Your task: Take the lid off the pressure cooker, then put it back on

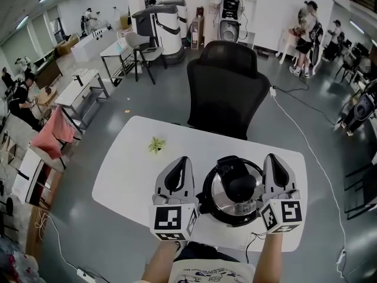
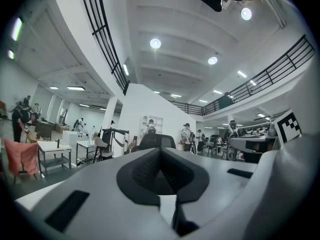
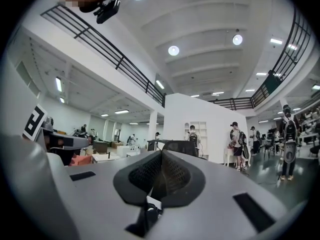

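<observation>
The pressure cooker [image 1: 219, 204] stands near the front edge of the white table [image 1: 132, 158]. Its steel lid [image 1: 219, 187] with a black knob [image 1: 241, 186] sits on the pot. My left gripper [image 1: 182, 161] is held level just left of the cooker, and my right gripper [image 1: 272, 158] just right of it; neither touches it. In the left gripper view the jaws [image 2: 160, 154] are shut together with nothing between them. The right gripper view shows the same: jaws [image 3: 161, 156] shut and empty. Neither gripper view shows the cooker, only the room beyond.
A small green sprig [image 1: 156, 144] lies on the table left of centre. A black office chair [image 1: 221, 87] stands behind the table's far edge. A white cable [image 1: 306, 152] trails over the floor at the right. Desks and people are farther back.
</observation>
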### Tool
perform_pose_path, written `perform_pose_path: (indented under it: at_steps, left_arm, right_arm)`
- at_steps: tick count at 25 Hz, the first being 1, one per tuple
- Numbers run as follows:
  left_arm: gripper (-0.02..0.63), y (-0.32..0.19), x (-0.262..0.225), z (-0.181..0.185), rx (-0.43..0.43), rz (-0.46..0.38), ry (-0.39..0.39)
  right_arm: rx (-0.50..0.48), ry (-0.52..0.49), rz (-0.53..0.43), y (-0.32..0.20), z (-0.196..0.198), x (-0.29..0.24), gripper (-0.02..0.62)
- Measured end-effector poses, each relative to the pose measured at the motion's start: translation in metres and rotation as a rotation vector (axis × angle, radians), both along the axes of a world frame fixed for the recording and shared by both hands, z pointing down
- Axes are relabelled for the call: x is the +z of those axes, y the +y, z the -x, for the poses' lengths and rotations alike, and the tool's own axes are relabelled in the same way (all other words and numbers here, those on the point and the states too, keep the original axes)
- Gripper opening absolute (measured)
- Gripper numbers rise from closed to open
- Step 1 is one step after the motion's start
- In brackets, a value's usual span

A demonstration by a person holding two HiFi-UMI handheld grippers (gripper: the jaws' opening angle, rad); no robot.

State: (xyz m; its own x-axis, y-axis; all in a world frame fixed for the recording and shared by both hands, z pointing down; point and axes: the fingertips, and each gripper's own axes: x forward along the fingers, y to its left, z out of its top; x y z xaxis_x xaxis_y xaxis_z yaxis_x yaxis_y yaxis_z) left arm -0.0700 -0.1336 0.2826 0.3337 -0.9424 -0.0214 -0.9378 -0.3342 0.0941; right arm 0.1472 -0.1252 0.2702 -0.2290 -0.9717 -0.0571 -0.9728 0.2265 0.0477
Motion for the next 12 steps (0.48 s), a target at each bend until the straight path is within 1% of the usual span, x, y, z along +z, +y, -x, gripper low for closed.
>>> perform_pose_path:
  at_steps: [4,12]
  left_arm:
    - [0.014,0.001,0.002,-0.002,-0.010,0.001,-0.014]
    - [0.014,0.003,0.000,-0.005,-0.020,-0.005,-0.013]
  right_arm:
    - [0.004,-0.011,0.012,0.003,-0.001,0.005,0.010]
    - [0.023,-0.011,0.024,0.009,-0.006,0.011,0.009]
